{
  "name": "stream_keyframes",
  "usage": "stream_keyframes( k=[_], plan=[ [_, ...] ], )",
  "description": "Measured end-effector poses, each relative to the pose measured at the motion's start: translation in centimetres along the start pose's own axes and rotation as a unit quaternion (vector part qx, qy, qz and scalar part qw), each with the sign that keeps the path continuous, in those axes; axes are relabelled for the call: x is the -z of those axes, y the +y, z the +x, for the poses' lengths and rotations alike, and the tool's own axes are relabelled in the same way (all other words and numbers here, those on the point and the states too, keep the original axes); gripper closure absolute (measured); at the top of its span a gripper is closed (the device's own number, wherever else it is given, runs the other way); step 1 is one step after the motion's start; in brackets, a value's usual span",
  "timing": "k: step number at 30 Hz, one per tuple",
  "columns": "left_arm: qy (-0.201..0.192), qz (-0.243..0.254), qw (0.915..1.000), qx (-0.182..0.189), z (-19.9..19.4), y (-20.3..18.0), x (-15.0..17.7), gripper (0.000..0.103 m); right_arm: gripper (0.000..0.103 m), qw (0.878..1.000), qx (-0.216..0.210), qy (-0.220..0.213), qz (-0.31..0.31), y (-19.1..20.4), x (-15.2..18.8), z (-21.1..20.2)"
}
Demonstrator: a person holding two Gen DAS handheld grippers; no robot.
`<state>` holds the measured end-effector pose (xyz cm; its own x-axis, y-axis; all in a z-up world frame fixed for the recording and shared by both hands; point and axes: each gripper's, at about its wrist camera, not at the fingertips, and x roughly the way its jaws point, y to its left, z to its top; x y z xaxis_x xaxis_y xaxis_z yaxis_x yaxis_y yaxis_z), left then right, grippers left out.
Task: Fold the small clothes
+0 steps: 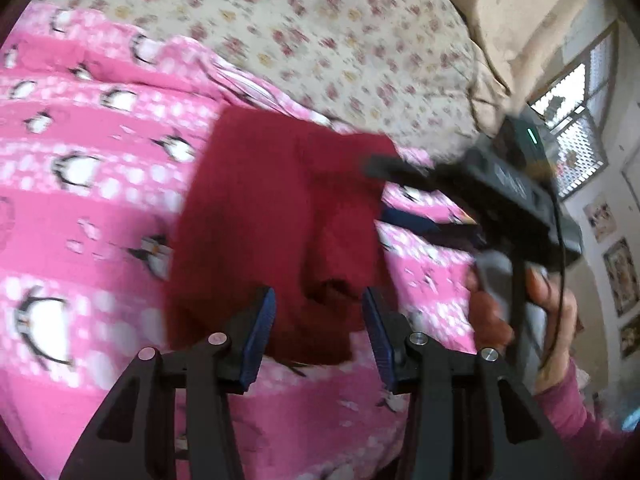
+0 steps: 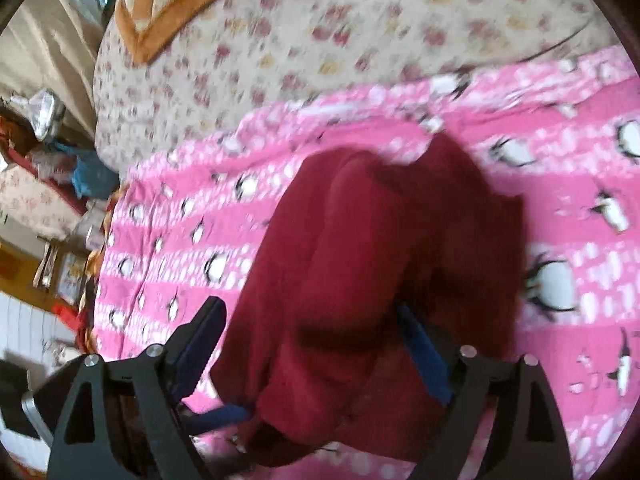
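Two grippers work over one dark red garment [image 1: 276, 216] that lies on a pink penguin-print blanket [image 1: 80, 200] spread across a bed. Our left gripper [image 1: 319, 328] holds its jaws wide, with nothing between the blue pads [image 1: 260, 332]; the near hem of the red cloth sits just ahead of and between them, not pinched. Beyond the jaws and to their right, the right gripper's black body [image 1: 500, 192] reaches in toward the far edge of the garment, and the hand [image 1: 516, 312] that carries it, in a pink sleeve, shows close beside our right finger.

From the right wrist view, our right gripper [image 2: 310, 332] also stands with jaws wide, and the red garment [image 2: 380, 260] bulges up in a thick fold between them, draped over the right-hand blue pad [image 2: 424, 352]. We cannot tell whether the cloth is gripped, since motion blur smears the edges. Past the blanket, ahead of both pairs of jaws, lies a cream floral bedsheet [image 2: 320, 32].
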<state>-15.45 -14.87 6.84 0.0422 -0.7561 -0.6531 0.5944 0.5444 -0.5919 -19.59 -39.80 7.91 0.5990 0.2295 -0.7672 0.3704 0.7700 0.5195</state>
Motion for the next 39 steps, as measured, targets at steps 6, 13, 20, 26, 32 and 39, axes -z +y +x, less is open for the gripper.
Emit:
stream_keyframes(
  k=[6, 13, 20, 26, 32, 39],
  plan=[
    [-0.016, -0.018, 0.9989, -0.041, 0.2, 1.7, -0.4, 0.079, 0.013, 0.999, -0.001, 0.023, 0.035, -3.1, 1.4, 0.7],
    [-0.037, -0.004, 0.9943, -0.1, 0.6, 2.0, -0.7, 0.079, 0.016, 1.0, -0.023, 0.015, -0.005, -0.9, 2.0, 3.9],
    [-0.015, -0.049, 0.9956, -0.078, 1.5, 3.0, -3.2, 0.079, 0.073, 0.997, 0.016, 0.014, -0.079, -0.2, 2.3, 4.3],
    [0.005, -0.037, 0.9973, -0.063, 3.5, 2.1, -6.8, 0.078, 0.076, 0.991, 0.037, -0.011, -0.131, 0.2, 0.3, 0.4],
    [0.041, -0.017, 0.9949, -0.091, 7.7, 1.9, -6.2, 0.073, 0.076, 0.988, 0.064, 0.011, -0.14, -2.6, -0.3, 0.2],
    [0.038, -0.031, 0.9951, -0.086, 8.6, 2.8, -5.2, 0.064, 0.062, 0.999, 0.031, 0.003, -0.035, -6.8, 0.7, 1.4]
  ],
)
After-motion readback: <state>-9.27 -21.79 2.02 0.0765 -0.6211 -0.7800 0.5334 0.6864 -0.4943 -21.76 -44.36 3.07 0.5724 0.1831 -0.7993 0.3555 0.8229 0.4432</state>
